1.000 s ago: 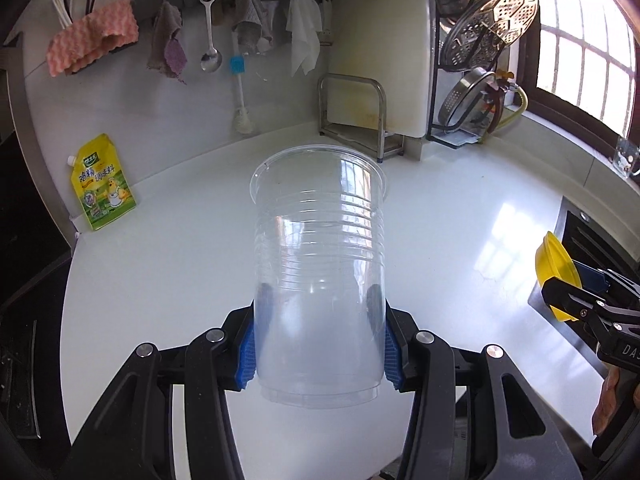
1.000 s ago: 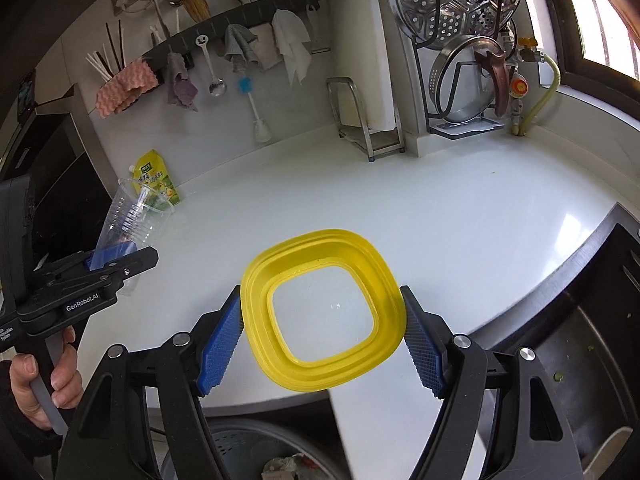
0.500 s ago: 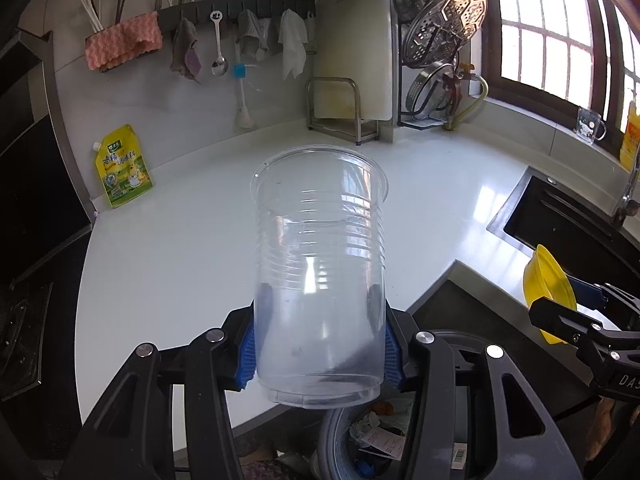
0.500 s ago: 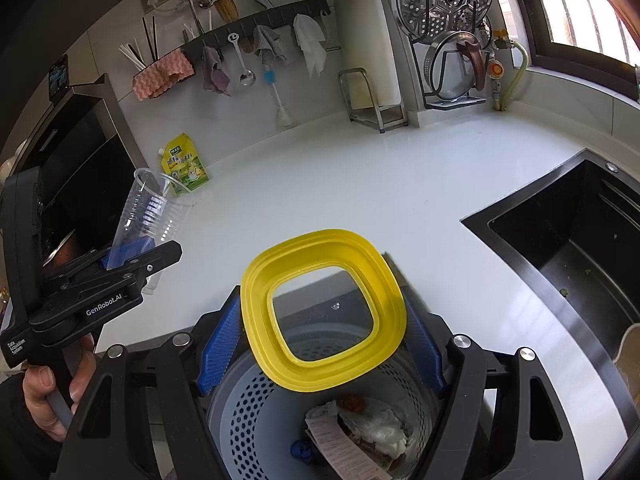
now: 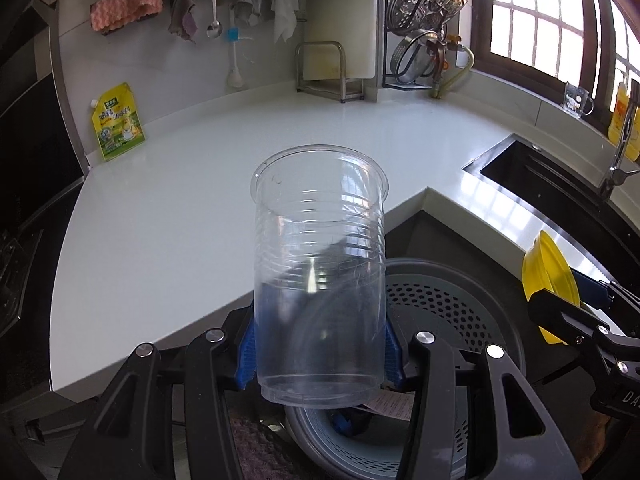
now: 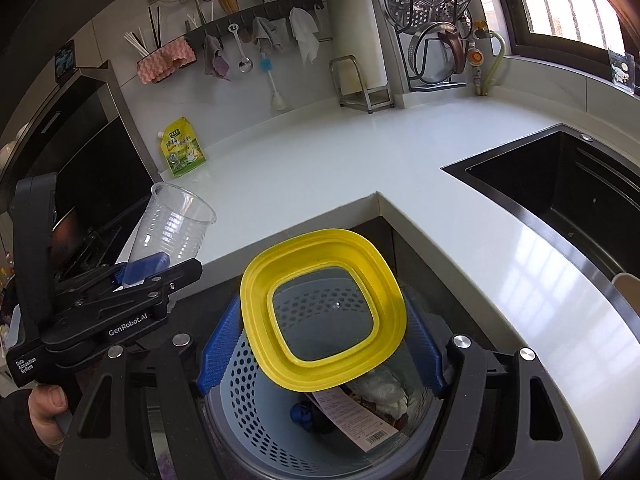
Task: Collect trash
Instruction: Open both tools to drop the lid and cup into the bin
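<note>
The left gripper [image 5: 320,354] is clenched on a clear plastic cup [image 5: 319,276], its blue fingers [image 5: 246,354] pressing the cup's lower wall on both sides; the cup stands upright with its mouth open and looks empty; it hangs above the edge of the white tabletop [image 5: 192,216] and the near rim of a trash bin [image 5: 472,312] below.

The right gripper [image 6: 320,350] grasps a yellow-rimmed square lid [image 6: 322,310] with a clear centre panel, one blue pad on each side of it; the lid is tilted and sits directly over the bin [image 6: 240,392]; in the left view the same lid [image 5: 550,276] shows edge-on at the far right.

The bin has a perforated blue-grey inner basket inside a dark outer shell; inside lie a printed receipt [image 6: 352,416] with a barcode, a crumpled whitish wad [image 6: 380,390] and a small blue object [image 6: 300,414]; what else lies beneath them cannot be told.

A hand [image 6: 48,416] grips the left gripper's handle.
</note>
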